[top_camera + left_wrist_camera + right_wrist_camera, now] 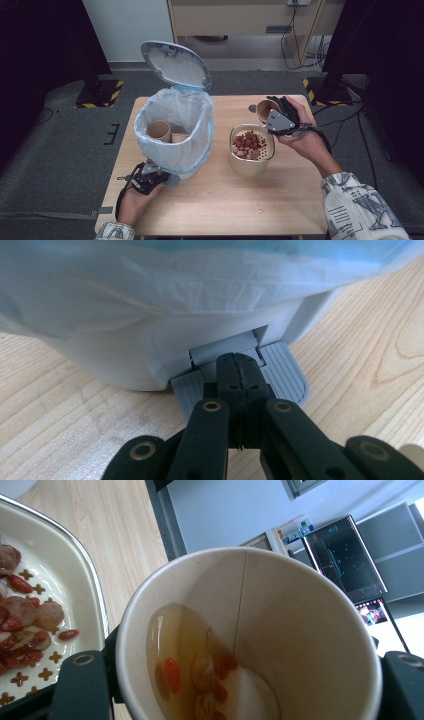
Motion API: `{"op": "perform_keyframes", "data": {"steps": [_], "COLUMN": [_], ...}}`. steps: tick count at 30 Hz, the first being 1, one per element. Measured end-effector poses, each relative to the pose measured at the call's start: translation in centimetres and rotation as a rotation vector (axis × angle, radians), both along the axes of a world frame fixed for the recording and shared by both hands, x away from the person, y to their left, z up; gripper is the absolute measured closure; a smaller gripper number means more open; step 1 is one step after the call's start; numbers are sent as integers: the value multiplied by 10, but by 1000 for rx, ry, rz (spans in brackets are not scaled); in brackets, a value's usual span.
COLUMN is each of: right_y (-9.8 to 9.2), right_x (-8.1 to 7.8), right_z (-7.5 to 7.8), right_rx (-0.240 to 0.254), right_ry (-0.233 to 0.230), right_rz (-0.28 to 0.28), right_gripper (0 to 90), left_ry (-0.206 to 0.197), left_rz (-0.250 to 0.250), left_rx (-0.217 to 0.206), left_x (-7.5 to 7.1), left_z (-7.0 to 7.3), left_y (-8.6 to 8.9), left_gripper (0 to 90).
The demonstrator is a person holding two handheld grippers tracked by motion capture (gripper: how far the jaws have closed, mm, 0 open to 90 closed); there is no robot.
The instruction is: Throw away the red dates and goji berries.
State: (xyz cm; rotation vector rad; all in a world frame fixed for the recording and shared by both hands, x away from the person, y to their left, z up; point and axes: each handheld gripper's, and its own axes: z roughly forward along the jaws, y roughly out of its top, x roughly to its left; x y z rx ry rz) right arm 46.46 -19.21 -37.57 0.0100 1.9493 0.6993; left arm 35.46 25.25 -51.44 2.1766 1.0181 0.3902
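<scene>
A white pedal bin [175,131] with a pale liner stands on the wooden table [215,200], its lid [175,65] raised. A paper cup [159,131] lies inside it. My left gripper [167,178] is shut, and its tips press on the grey foot pedal [285,371] at the bin's base. My right gripper [270,111] is shut on a paper cup [250,635], tilted beside a cream strainer bowl [269,156]. The cup holds amber liquid with red berries [171,674]. Red and brown fruit pieces [249,144] lie in the perforated strainer [60,595].
A small crumb [260,212] lies on the table near its front edge. A small grey round object [252,108] sits behind the held cup. Dark stands with yellow-black striped bases [100,92] flank the table on the carpet.
</scene>
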Motion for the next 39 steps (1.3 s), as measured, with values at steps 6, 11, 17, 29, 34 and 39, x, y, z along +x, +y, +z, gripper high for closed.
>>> {"op": "perform_keyframes", "data": {"steps": [6,11,17,29,34,39], "right_y": [5,6,6,4,4,7], "right_x": [-2,-3,-4,-6,-7,-9], "right_z": [1,2,4,9,10,10], "right_rx": [-24,-24,-37,-77,-97,-133], "right_ry": [-13,-16,-22,-48,-60,-77], "right_rz": [15,17,16,17,14,14], "right_gripper": [281,281,281,282,281,281], "left_ry": [0,-1,-1,-2,-2,-2], "left_rz": [0,0,0,0,0,0], "left_rx": [0,0,0,0,0,0], "left_x": [0,0,0,0,0,0], "left_z": [0,0,0,0,0,0], "left_y": [0,0,0,0,0,0], "left_gripper": [900,900,900,900,900,900]}}
